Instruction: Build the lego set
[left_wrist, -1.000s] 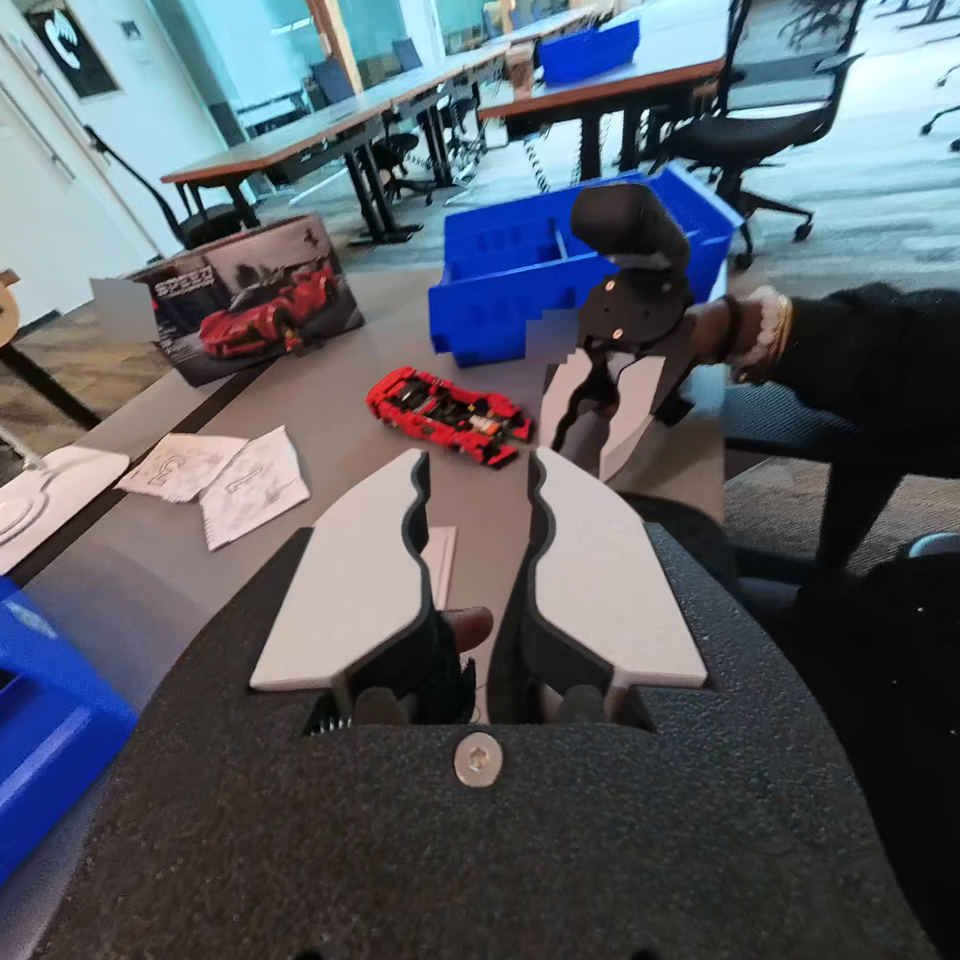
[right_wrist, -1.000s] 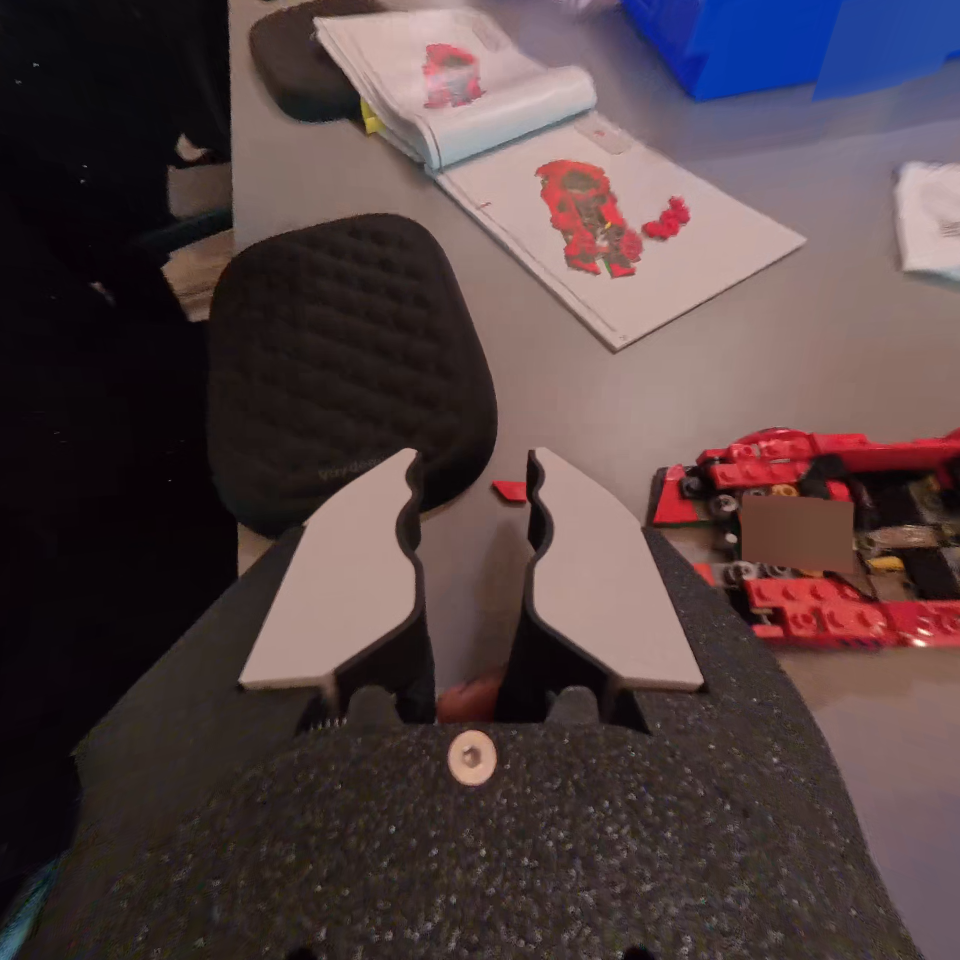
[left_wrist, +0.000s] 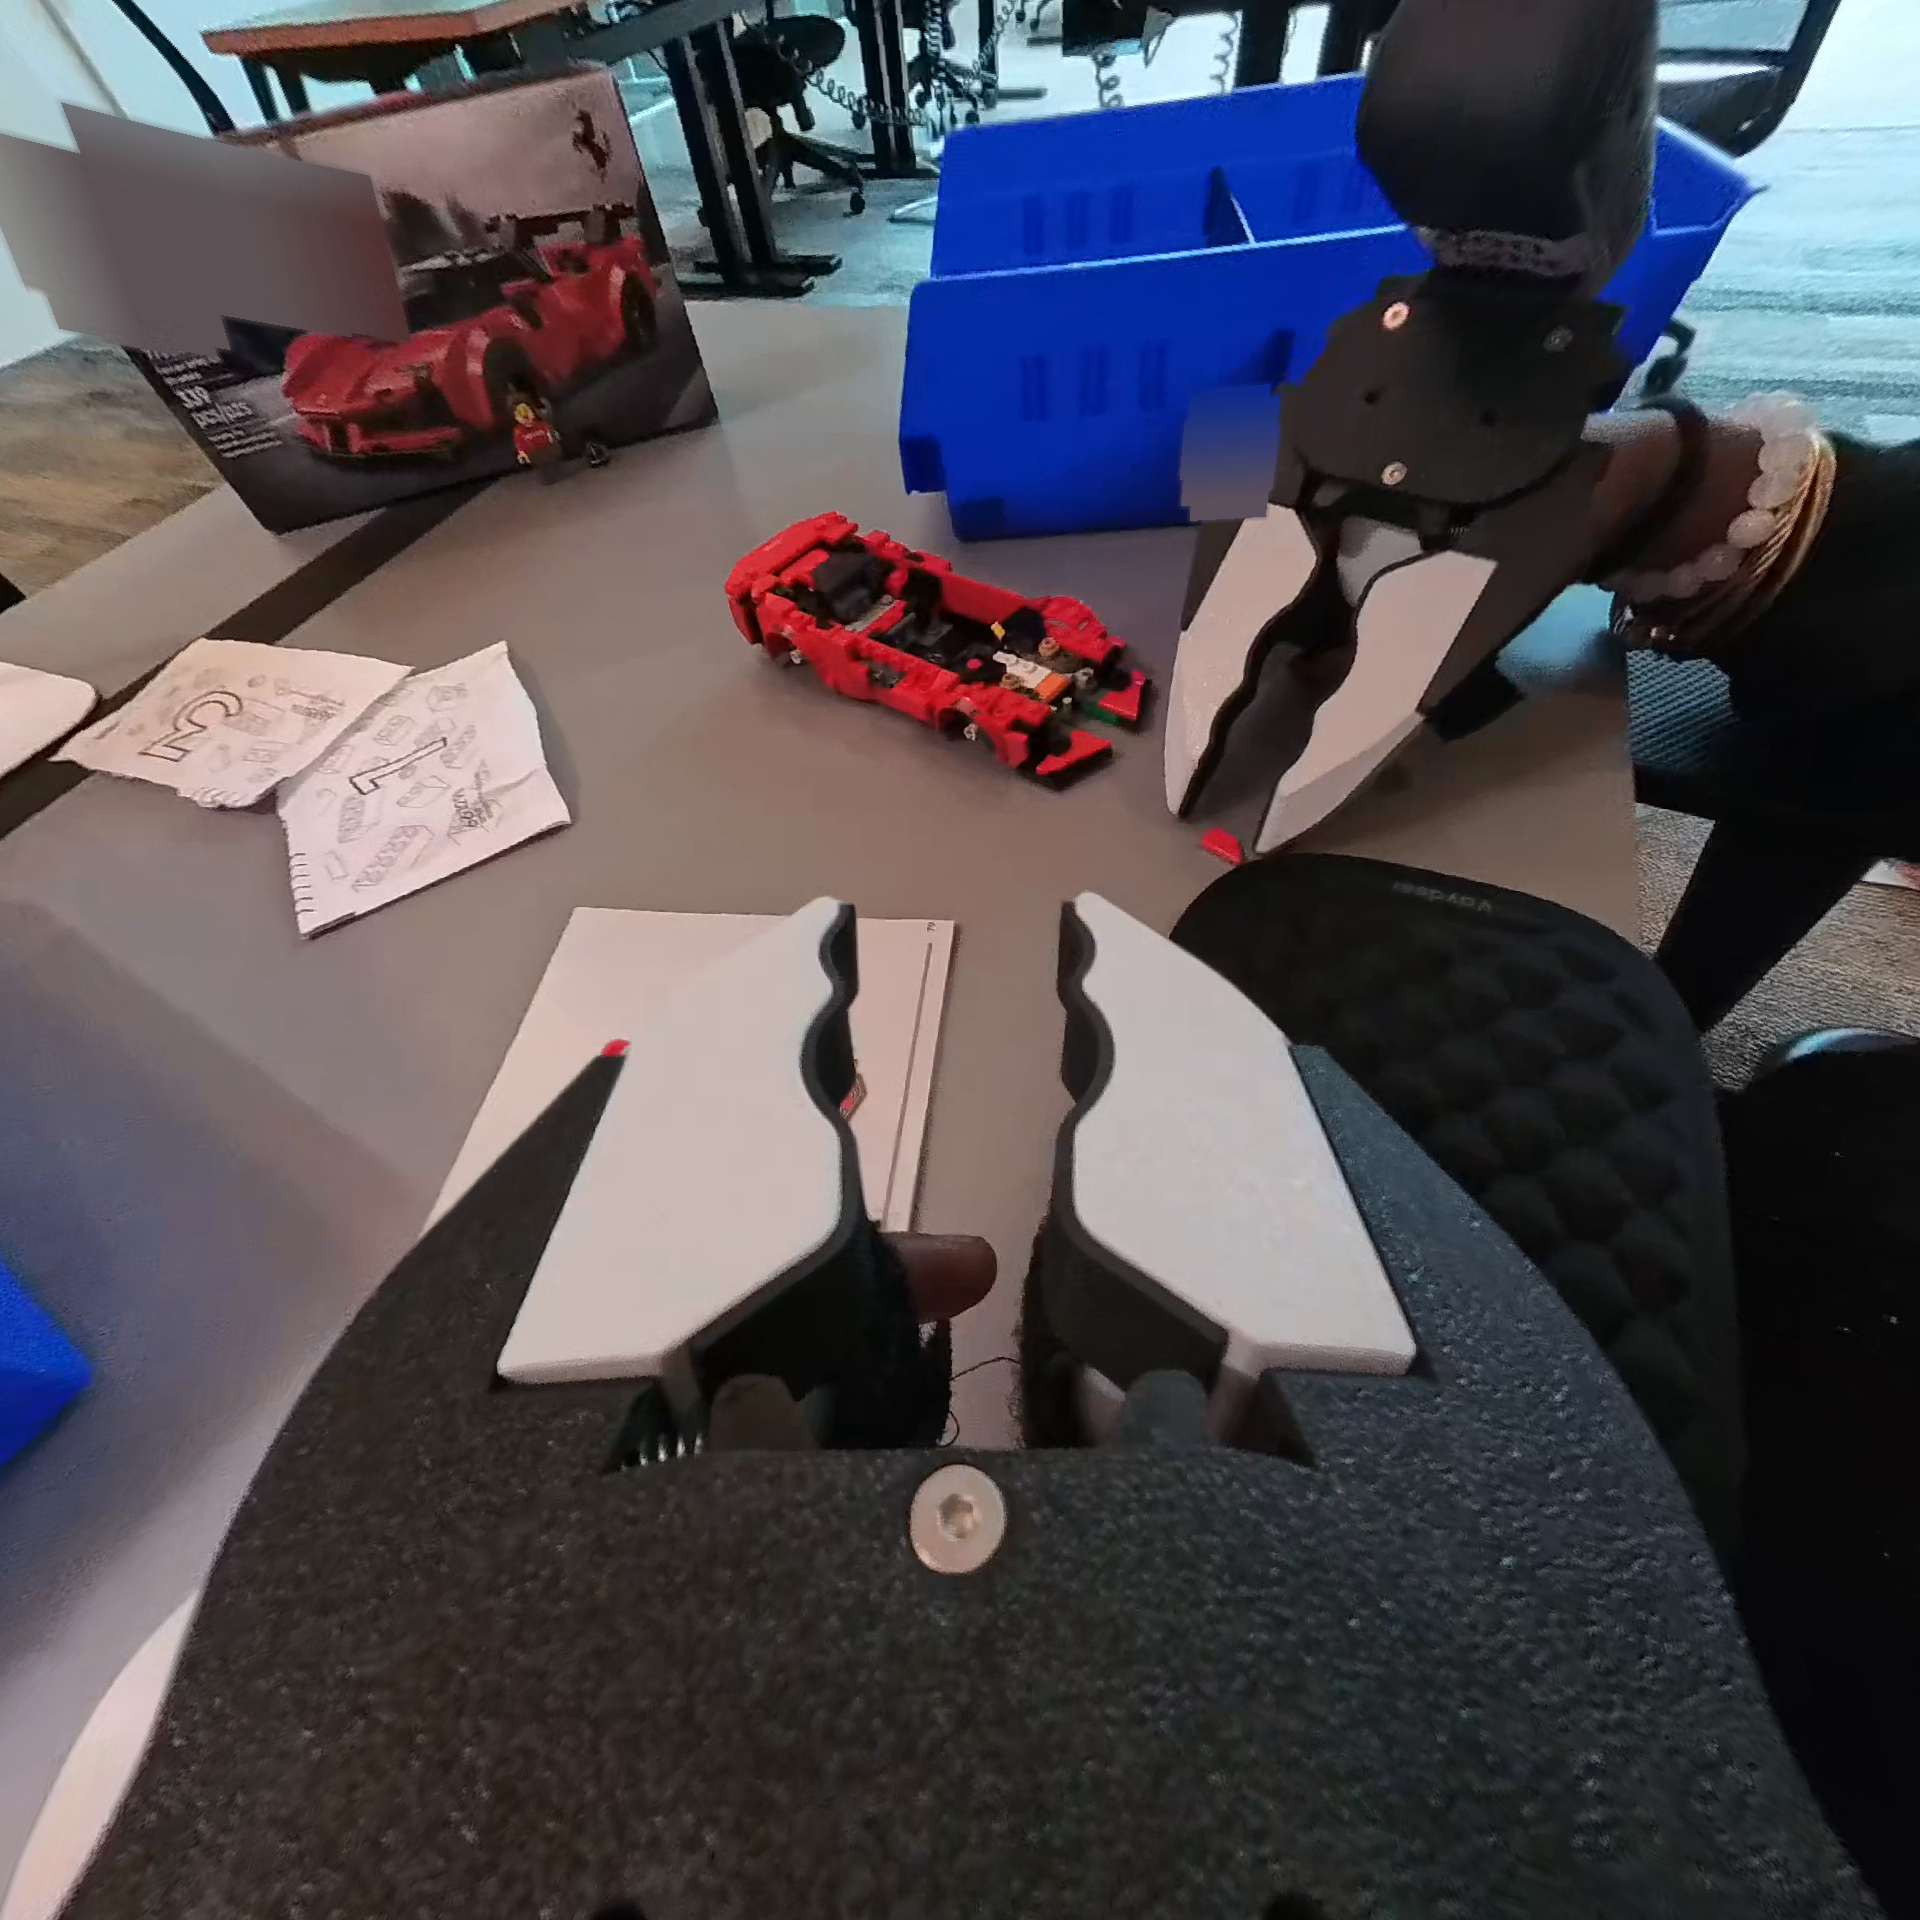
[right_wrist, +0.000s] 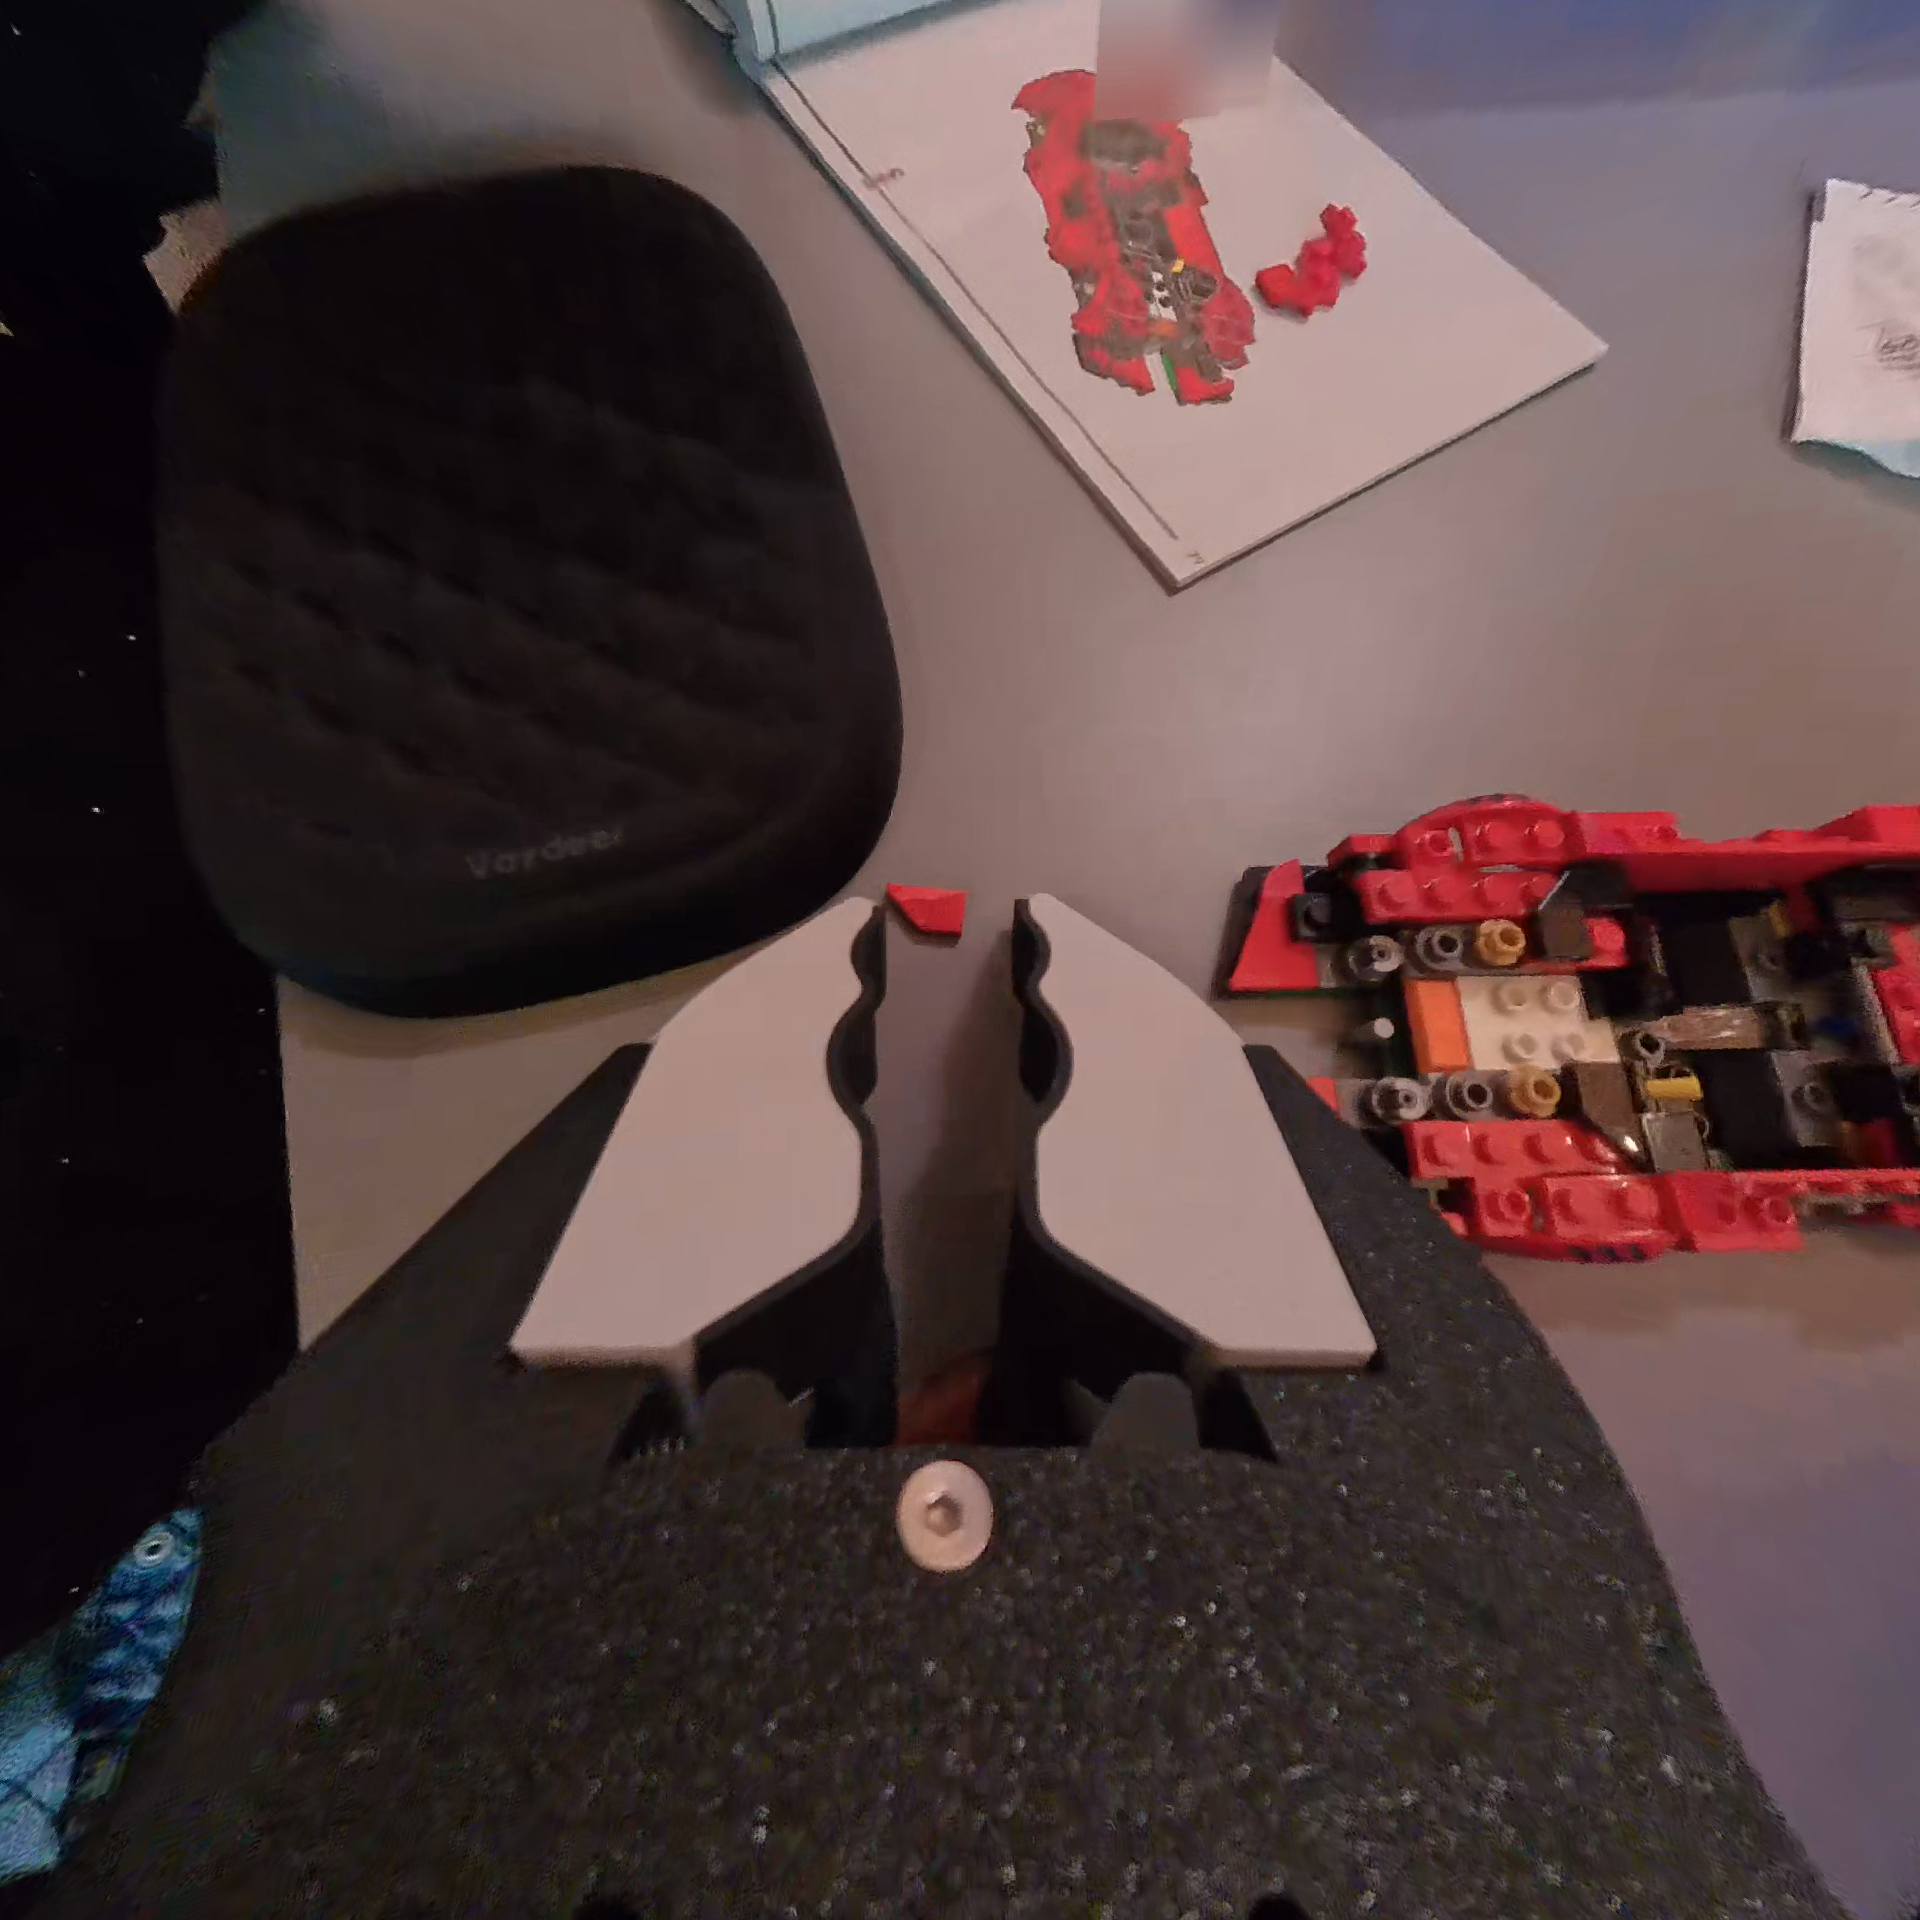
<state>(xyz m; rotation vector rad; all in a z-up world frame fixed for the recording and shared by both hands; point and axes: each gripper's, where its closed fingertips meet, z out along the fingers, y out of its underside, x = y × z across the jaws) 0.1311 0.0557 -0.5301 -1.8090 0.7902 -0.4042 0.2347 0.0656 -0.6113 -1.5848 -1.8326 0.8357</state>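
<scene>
A partly built red lego car (left_wrist: 935, 644) lies on the grey table (left_wrist: 665, 821); it also shows in the right wrist view (right_wrist: 1621, 1029). A small loose red piece (right_wrist: 928, 908) lies on the table just past my right gripper's tips, beside the black pad. My right gripper (right_wrist: 948, 914) is open and empty, pointing down at that piece; it shows in the left wrist view (left_wrist: 1221, 816) with the red piece (left_wrist: 1222, 844) at its tips. My left gripper (left_wrist: 956, 914) is open and empty above the open instruction booklet (left_wrist: 914, 1039).
A black quilted pad (right_wrist: 499, 603) lies at the table edge. The booklet (right_wrist: 1195, 312) has small red pieces (right_wrist: 1314, 265) on it. A blue bin (left_wrist: 1143, 343) and the set's box (left_wrist: 436, 301) stand at the back. Two torn paper bags (left_wrist: 332, 769) lie left. Left tips to right tips: about 15 cm.
My right gripper has come down toward the table, so its tips now stand right at the loose red piece. My left gripper has moved closer over the booklet.
</scene>
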